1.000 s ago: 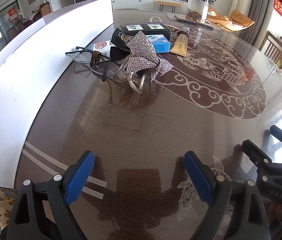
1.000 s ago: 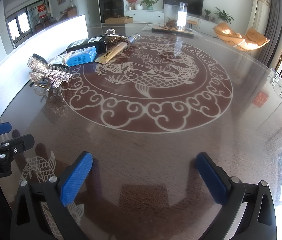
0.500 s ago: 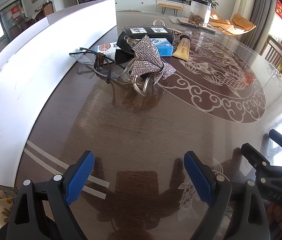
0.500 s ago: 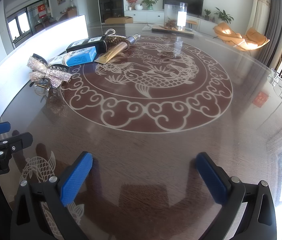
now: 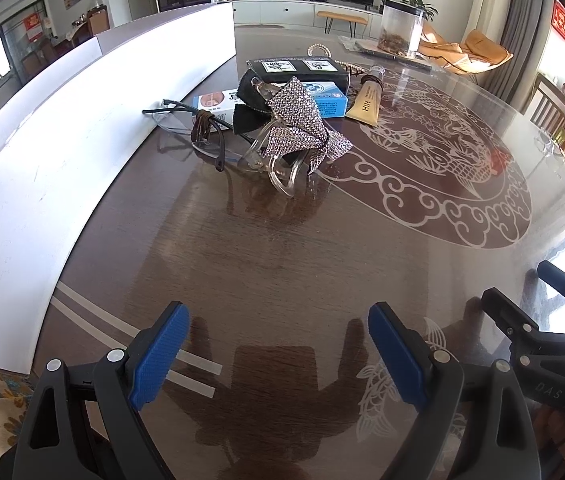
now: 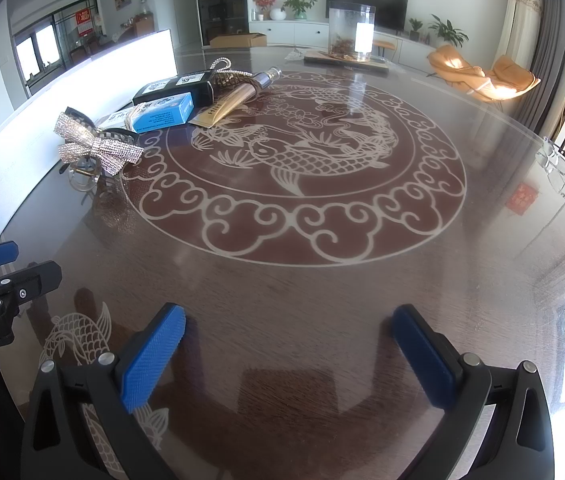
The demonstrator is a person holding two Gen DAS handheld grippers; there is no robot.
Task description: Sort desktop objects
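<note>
Approach step, nothing picked yet. My left hand-held gripper (image 5: 278,354) and right hand-held gripper (image 6: 288,354) both gape wide, empty, above the surface (image 5: 282,264). Clutter sits well ahead: rhinestone bow clip (image 5: 302,132), glasses (image 5: 186,124), blue box (image 5: 328,102). Next I'd guess left reaches the bow clip

The left gripper (image 5: 278,354) has moved closer to the sparkling rhinestone bow hair clip (image 5: 302,128); the pile looks bigger now.
</note>
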